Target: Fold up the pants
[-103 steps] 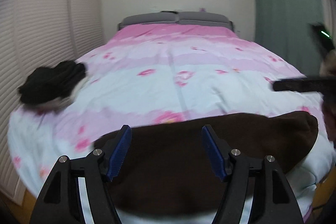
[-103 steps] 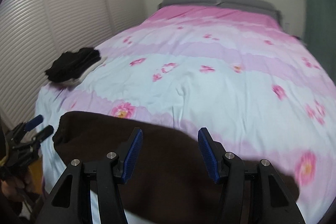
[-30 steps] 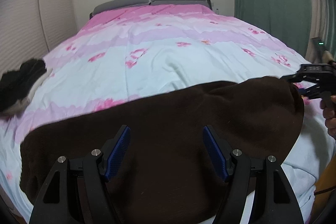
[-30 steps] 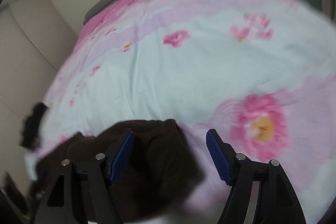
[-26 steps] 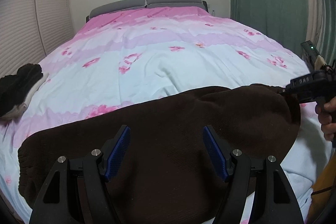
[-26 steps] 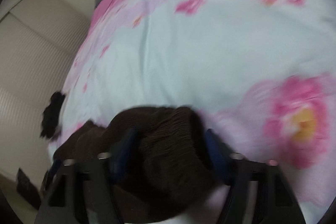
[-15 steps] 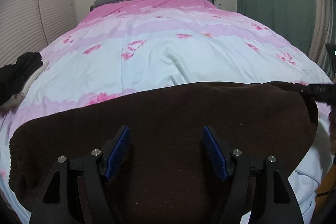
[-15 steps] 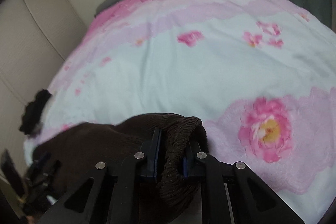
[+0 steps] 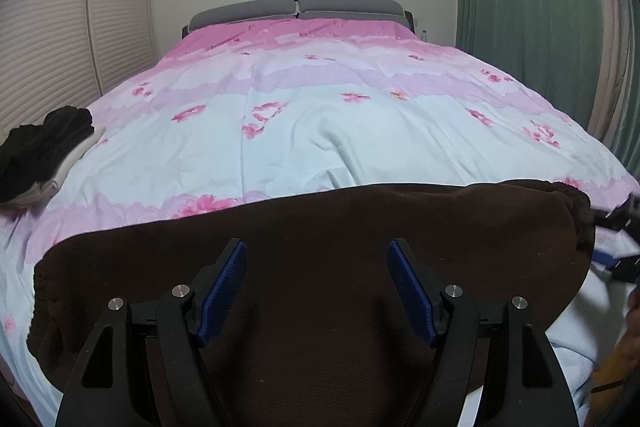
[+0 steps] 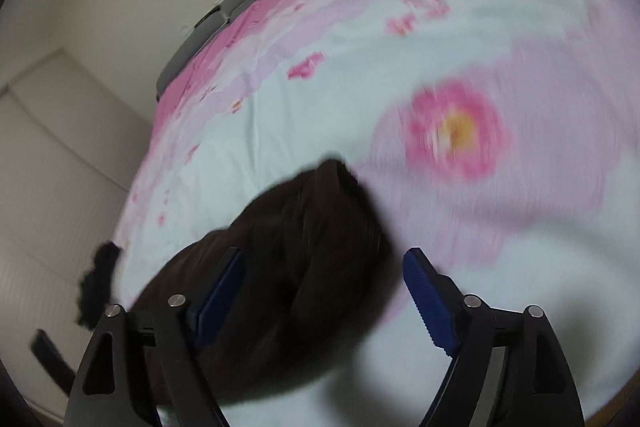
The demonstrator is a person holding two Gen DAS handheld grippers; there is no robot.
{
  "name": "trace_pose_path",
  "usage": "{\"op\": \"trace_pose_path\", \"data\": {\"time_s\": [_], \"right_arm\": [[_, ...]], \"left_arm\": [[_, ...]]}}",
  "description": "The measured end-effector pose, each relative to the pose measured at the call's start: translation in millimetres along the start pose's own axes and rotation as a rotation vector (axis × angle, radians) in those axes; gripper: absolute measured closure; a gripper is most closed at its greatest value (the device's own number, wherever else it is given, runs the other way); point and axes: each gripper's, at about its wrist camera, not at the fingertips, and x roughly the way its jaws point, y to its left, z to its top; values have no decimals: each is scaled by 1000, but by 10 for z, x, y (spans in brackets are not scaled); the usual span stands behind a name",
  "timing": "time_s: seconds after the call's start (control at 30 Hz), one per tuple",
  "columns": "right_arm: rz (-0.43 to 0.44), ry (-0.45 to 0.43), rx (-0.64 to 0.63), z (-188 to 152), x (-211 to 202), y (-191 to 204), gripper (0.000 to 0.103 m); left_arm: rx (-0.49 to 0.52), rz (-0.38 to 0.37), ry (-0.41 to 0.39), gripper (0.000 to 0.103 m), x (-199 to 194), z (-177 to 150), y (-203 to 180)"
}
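Note:
Dark brown pants [image 9: 320,227] lie spread across the near end of the bed, running left to right. My left gripper [image 9: 316,283] is open and empty, hovering over the middle of the pants. My right gripper [image 10: 324,287] is open, its fingers wide apart over the right end of the pants [image 10: 304,239]. That view is blurred by motion. The right gripper also shows at the far right of the left wrist view [image 9: 620,239], beside the pants' end.
The bed carries a pink and pale blue flowered cover [image 9: 320,115]. A pile of black and white clothes [image 9: 44,151] lies at the left edge. A grey headboard [image 9: 296,9] is at the far end. Green curtains [image 9: 532,7] hang on the right, slatted doors [image 9: 52,39] on the left.
My right gripper was shut on the pants' right end half a second ago and has now opened, letting it drop. The left gripper has stayed open over the pants.

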Motion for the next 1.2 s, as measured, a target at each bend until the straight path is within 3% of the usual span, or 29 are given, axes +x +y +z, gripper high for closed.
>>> {"op": "trace_pose_path", "data": {"time_s": [0.2, 0.37, 0.43, 0.5, 0.6, 0.73, 0.93, 1.03, 1.2], "right_arm": [[61, 36, 119, -118, 385, -170, 20], [235, 48, 155, 62, 681, -183, 18], [260, 61, 166, 83, 770, -171, 27], [282, 79, 168, 96, 779, -130, 50], [283, 63, 162, 62, 656, -77, 60], [179, -41, -16, 41, 281, 360, 62], [18, -261, -419, -127, -307, 1581, 63], [-87, -366, -620, -438, -413, 2263, 62], [-203, -427, -859, -1072, -292, 3073, 62]], "left_arm": [[20, 8, -5, 31, -30, 11, -114], [25, 15, -16, 31, -88, 55, -132], [31, 23, -21, 31, -131, 64, -114], [25, 27, -28, 31, -187, 73, -57], [9, 38, -34, 31, -287, 93, 67], [-13, 63, -52, 31, -449, 109, 286], [-83, 148, -94, 24, -884, 124, 901], [-126, 220, -122, 19, -1175, 90, 1289], [-196, 320, -133, 19, -1615, -42, 1939]]}}
